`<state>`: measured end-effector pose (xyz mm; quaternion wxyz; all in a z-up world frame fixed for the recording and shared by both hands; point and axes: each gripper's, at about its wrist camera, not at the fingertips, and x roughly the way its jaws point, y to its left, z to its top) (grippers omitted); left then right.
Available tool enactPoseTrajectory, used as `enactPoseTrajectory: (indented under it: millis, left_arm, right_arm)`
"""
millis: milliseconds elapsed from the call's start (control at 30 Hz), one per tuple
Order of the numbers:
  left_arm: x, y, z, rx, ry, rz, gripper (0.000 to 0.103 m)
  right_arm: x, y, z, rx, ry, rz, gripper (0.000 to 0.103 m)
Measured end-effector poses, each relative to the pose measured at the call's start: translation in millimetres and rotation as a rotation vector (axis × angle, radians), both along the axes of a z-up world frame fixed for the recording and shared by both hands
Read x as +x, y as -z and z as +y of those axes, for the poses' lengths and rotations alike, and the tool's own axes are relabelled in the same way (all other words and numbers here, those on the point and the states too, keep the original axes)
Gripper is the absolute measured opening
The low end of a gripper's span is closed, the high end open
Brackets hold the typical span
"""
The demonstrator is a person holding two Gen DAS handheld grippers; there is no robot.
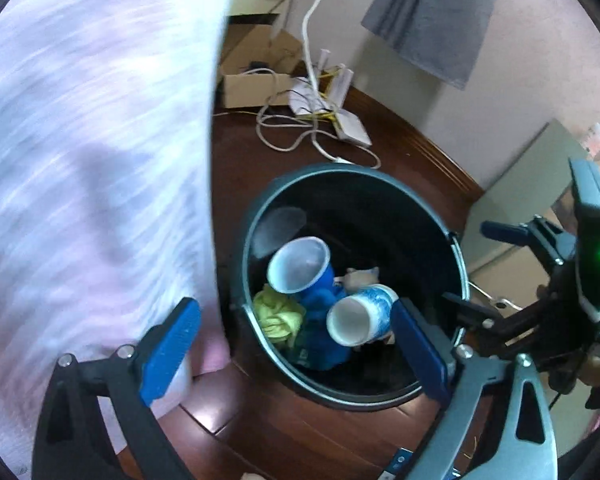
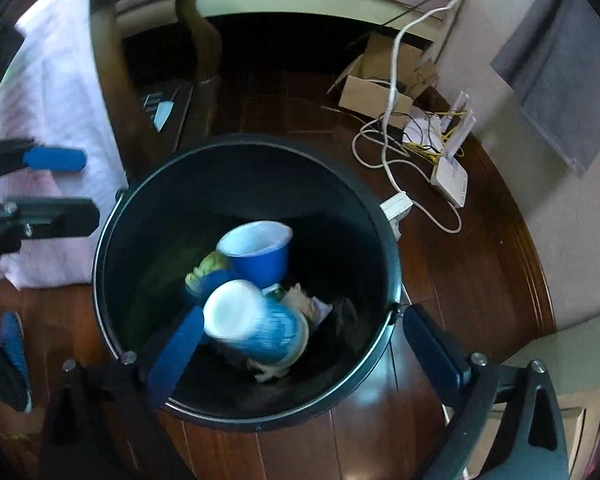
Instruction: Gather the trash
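Wooden floor (image 2: pixel 480 280); bin (image 2: pixel 112 264), cables (image 2: pixel 388 152), probably router (image 2: pixel 452 180).

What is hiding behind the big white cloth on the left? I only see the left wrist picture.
Observer: A dark wooden chair. The white cloth hangs over it, right beside the round black plastic bin.
Operator: Is anything stuck in the right gripper?
Observer: No. The right gripper is open, and its pads press on nothing. The blue-and-white patterned paper cup is down inside the bin, blurred.
Operator: What's at the far side of the bin?
Observer: A small white power block on a white cord, right by the rim.
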<state>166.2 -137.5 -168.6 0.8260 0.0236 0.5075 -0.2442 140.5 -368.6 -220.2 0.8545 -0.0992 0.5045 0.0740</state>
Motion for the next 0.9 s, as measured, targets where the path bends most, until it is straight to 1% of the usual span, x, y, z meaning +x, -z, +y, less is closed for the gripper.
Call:
enactPoseTrajectory:
  millis: [100, 267, 400, 533, 700, 800, 900]
  left_arm:
    - [1, 2, -3, 0.017, -0.014, -0.015, 0.098]
    - [-10, -2, 7, 0.022, -0.051, -0.025, 0.098]
    - [-19, -6, 15, 0.032, -0.057, -0.025, 0.098]
    - [-30, -18, 23, 0.033, -0.066, -0.035, 0.098]
    - [-46, -35, 39, 0.018, -0.099, -0.057, 0.099]
    - [-58, -51, 50, 0.011, -0.126, -0.082, 0.099]
    - [-72, -67, 62, 0.027, -0.142, -0.117, 0.099]
  right_arm:
    - [-2, -3, 3, 0.0, 0.005, -0.007, 0.103]
    - [-9, -8, 11, 0.01, 0.004, -0.008, 0.103]
    - [-15, -15, 15, 0.023, 0.001, -0.019, 0.103]
    - [-24, -27, 21, 0.04, -0.005, -0.043, 0.103]
    - [-38, -53, 33, 0.067, 0.0, -0.08, 0.103]
    - [-48, -69, 41, 0.084, 0.022, -0.105, 0.103]
    - [-60, -85, 50, 0.106, 0.032, -0.134, 0.103]
